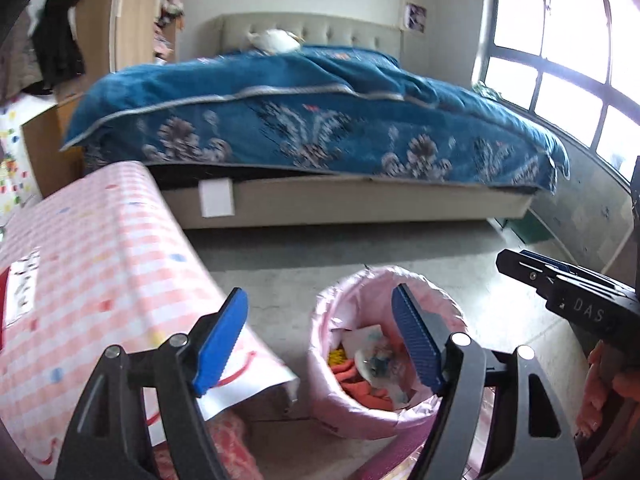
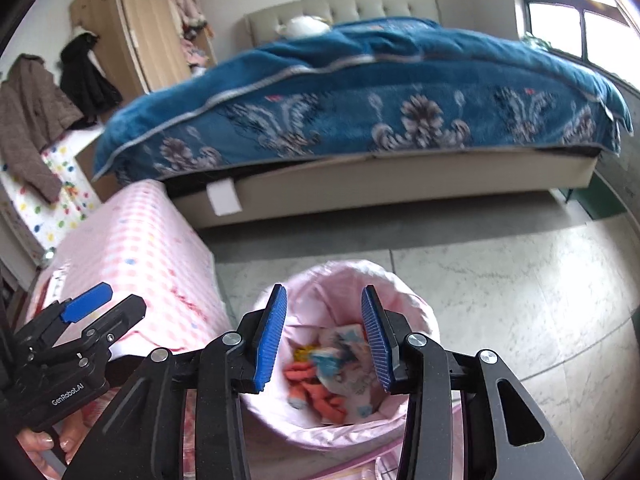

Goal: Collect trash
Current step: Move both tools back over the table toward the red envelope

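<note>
A round bin with a pink liner (image 1: 352, 284) (image 2: 340, 274) stands on the floor beside the table. Inside lies trash (image 1: 374, 358) (image 2: 344, 360): printed paper wrappers, orange scraps and something yellow. My left gripper (image 1: 318, 300) hovers above and to the near left of the bin, jaws wide open with nothing between them. It also shows at the left edge of the right wrist view (image 2: 124, 298). My right gripper (image 2: 324, 294) hangs over the bin's mouth, jaws open, with no object between the blue pads (image 2: 272, 340). Its tip reaches in from the right in the left wrist view (image 1: 516, 260).
A table under a pink checked cloth (image 1: 100, 256) (image 2: 140, 240) stands close on the left of the bin. Behind is a bed with a blue flowered cover (image 1: 320, 120) (image 2: 380, 100). Grey tiled floor (image 2: 500, 280) stretches to the right. A green box (image 1: 528, 228) sits by the bed's corner.
</note>
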Tool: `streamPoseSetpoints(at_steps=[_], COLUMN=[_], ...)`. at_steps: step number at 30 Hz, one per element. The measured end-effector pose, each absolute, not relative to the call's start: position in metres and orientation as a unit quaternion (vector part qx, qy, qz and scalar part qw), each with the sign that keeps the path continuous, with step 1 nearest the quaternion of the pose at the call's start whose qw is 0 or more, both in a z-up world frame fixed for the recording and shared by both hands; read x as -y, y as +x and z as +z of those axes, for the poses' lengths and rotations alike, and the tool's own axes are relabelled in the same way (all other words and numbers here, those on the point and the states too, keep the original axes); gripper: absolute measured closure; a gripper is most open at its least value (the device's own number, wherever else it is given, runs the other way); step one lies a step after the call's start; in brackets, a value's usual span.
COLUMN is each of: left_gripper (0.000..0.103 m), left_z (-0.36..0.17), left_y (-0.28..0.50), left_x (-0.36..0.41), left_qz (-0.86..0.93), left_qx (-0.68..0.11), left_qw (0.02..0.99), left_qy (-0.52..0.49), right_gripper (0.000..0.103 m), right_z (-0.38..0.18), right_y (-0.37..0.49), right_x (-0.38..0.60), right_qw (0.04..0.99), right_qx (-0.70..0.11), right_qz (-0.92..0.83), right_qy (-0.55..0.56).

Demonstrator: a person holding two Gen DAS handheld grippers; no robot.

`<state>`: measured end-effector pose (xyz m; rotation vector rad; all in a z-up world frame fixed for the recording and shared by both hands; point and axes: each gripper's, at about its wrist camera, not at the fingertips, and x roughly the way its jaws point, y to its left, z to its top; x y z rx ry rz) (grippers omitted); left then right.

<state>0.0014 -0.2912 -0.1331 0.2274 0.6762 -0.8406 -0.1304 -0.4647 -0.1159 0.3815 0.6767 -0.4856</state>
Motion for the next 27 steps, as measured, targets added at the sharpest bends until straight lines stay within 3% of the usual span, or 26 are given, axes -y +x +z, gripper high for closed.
streamPoseSetpoints(at_steps=[9,21,24,27], left_gripper=[0.029,0.025,0.013,0.007], left_z=[-0.102,-0.089,-0.091,-0.095], left_y=[-0.007,0.025,0.048,0.068], left_x=[0.209,0.103,0.075,0.050], left_qz=[-0.342,-0.214,-0.179,-0.143], left_qx=[-0.283,-0.287,-0.297,-0.306], left_qw=[0.890,0.931,0.936,0.940], left_qy=[0.102,0.079,0.059,0.050], right_gripper=[0.062,0.062,0.062,0.054], right_z=[-0.084,-0.072,-0.073,-0.075], right_y=[-0.103,-0.041,-0.022,-0.002], right_x=[0.397,0.297,0.274,0.254], right_qw=[0.922,0.934,0.936,0.939], right_qx=[-0.326,-0.345,-0.344,-0.341], right_qz=[-0.155,-0.054,-0.036,-0.017], right_qy=[0.142,0.077,0.061,0.046])
